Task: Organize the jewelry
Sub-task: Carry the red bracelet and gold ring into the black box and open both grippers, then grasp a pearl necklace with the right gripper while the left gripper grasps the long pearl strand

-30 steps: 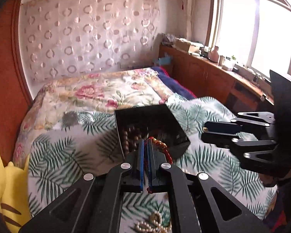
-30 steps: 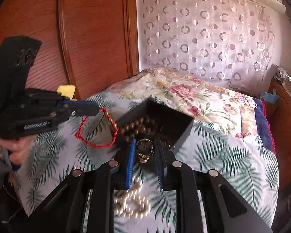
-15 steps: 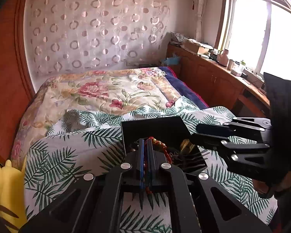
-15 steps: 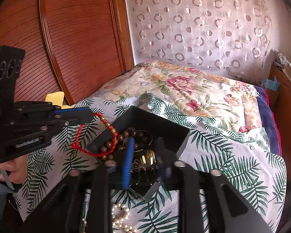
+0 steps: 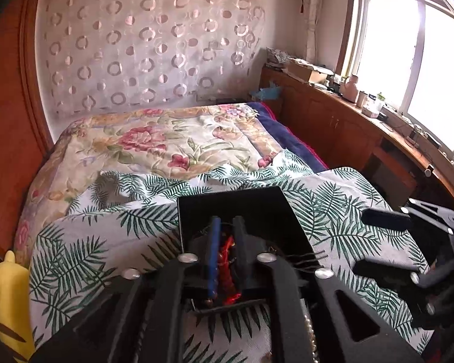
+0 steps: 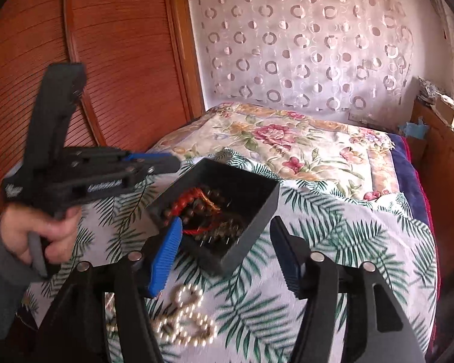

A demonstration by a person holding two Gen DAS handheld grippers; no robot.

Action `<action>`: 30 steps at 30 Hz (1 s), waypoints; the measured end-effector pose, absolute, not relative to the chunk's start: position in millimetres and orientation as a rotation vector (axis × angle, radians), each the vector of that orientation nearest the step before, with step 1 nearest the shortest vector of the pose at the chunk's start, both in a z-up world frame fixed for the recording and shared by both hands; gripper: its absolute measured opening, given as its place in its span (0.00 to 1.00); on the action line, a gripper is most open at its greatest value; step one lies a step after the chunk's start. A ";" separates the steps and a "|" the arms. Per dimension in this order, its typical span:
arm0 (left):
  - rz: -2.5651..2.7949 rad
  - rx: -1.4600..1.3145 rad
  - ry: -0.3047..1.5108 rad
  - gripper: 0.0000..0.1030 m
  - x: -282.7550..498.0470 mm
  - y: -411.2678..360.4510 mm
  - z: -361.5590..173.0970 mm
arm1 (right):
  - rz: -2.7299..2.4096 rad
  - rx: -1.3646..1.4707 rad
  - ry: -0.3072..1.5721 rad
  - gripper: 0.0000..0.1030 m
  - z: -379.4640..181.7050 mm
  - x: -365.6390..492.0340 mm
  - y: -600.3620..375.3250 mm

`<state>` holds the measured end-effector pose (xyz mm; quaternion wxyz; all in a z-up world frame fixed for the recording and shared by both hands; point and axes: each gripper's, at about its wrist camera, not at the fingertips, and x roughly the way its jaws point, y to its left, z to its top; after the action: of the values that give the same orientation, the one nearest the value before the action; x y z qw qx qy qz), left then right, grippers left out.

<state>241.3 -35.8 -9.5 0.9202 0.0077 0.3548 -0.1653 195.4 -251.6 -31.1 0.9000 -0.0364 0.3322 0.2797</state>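
Both claws are hanging over the black box on the bed. Left claw has just been opening, jaws now narrowly apart, red bracelet sitting loose between them, down inside the box; pads do not look to be pressing it. Right claw has just been opening too, jaws now wide, nothing between them; the box's near corner is lying just ahead of it. Gold ring, blurred, is resting in the box among brown beads. Pearl necklace is lying on the leaf-print sheet just below the right claw's blue finger, outside the box, bunched with no clear long axis. Right claw seems nearer to it. Likely next pick: the pearls, with the box's near wall close beyond them.
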 end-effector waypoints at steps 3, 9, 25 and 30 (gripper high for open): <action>-0.327 0.016 0.708 0.49 227.1 -31.9 -11.2 | 0.588 -0.082 0.695 0.61 -38.6 174.0 -255.2; -0.295 0.030 0.681 0.84 189.2 -16.8 -24.1 | 0.617 -0.105 0.731 0.61 -61.2 142.2 -256.1; -0.299 0.049 0.696 0.91 92.5 15.8 -61.8 | 0.684 -0.165 0.855 0.31 -104.6 132.0 -229.5; -0.293 0.022 0.719 0.91 77.9 28.4 -69.5 | 0.677 -0.192 0.899 0.26 -110.6 141.1 -217.0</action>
<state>77.9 28.4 -69.5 0.9255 0.0109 0.3504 -0.1430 141.1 -217.0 -110.6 0.8415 -0.0911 0.4253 0.3205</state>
